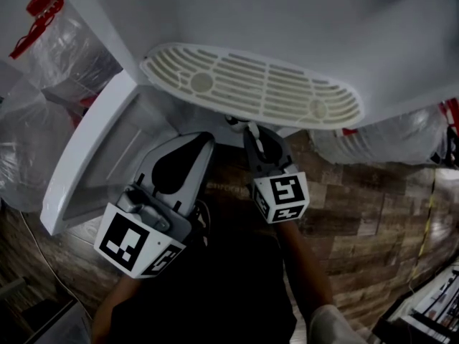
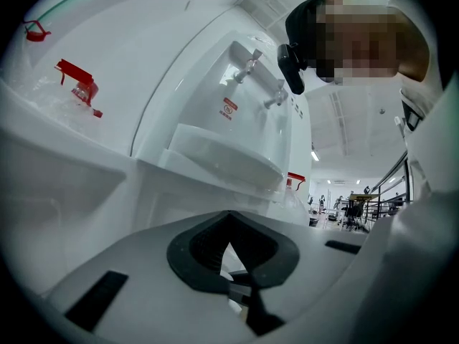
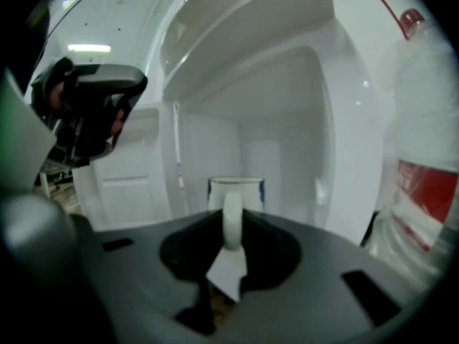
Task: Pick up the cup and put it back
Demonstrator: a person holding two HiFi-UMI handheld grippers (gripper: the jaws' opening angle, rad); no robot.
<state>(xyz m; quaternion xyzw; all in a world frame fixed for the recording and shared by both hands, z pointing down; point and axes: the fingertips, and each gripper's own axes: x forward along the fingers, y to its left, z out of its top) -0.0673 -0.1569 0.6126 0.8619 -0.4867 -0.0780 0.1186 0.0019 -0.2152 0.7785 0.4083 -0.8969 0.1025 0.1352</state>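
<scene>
A white cup (image 3: 235, 190) with a blue band at its rim hangs in front of the open white cabinet (image 3: 280, 120) under the dispenser. My right gripper (image 3: 231, 236) is shut on the cup's handle (image 3: 232, 219), which stands upright between the jaws. In the head view the right gripper (image 1: 248, 132) reaches under the slotted drip tray (image 1: 251, 84), which hides nearly all of the cup. My left gripper (image 1: 203, 143) sits beside it to the left, its fingertips together and nothing between them. It points at the dispenser's side (image 2: 215, 149).
The cabinet door (image 1: 86, 156) hangs open to the left of the left gripper. Large water bottles with red caps stand on both sides (image 1: 57, 41) (image 3: 423, 156). Two taps (image 2: 258, 77) jut out above the tray. The floor (image 1: 373, 213) has a wood pattern.
</scene>
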